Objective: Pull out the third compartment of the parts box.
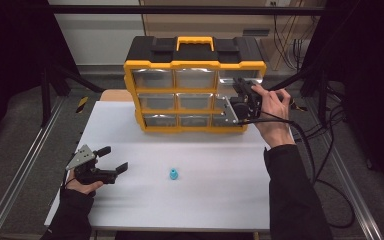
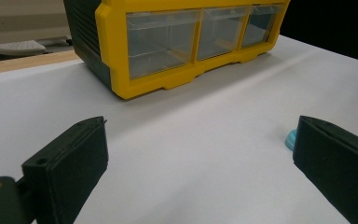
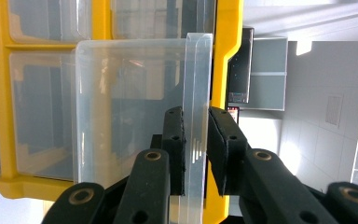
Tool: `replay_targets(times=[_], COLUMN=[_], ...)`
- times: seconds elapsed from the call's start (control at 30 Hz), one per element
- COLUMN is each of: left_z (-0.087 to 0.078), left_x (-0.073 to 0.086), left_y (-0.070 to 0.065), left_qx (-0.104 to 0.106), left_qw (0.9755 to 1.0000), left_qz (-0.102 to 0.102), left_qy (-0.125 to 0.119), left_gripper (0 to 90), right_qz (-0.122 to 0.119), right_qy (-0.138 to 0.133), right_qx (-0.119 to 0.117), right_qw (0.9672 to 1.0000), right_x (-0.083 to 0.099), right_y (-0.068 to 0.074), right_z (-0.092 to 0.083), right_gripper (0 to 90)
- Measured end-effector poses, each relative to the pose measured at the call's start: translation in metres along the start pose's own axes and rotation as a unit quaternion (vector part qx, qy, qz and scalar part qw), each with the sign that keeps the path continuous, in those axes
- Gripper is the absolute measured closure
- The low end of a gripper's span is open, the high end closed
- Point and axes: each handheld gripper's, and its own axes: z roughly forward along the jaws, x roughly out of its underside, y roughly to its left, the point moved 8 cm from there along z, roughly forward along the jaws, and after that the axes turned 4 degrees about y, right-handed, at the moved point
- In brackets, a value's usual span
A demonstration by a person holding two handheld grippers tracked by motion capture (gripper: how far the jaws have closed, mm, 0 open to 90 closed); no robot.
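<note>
The right hand-held gripper (image 3: pixel 196 149) is pinched on the front lip of a clear plastic drawer (image 3: pixel 135 107), drawn partly out of the right column of the yellow organiser (image 1: pixel 195 90) at the back of the desk (image 1: pixel 205 200). The thin, smooth lip could slip from the pads if pulled askew, or the drawer could be drawn out too far and dropped. The left hand-held gripper (image 1: pixel 111 167) rests spread and empty, near a small blue object (image 1: pixel 173 174). The drawer's contents cannot be made out, and the blue object's identity is unclear.
</note>
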Motion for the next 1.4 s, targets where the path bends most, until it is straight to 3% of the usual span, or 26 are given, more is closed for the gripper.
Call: replay_targets(times=[1.4], left_z=[0.0], left_x=[-0.001], left_y=[-0.001], left_qx=[0.001], left_qw=[1.0], left_qz=[0.002], left_qy=[0.0], left_gripper=[2.8], right_qz=[-0.003], right_qy=[-0.004], right_qx=[-0.018], right_qw=[0.9998], right_x=[-0.006], right_y=[0.002], right_z=[-0.024], right_gripper=[77.1])
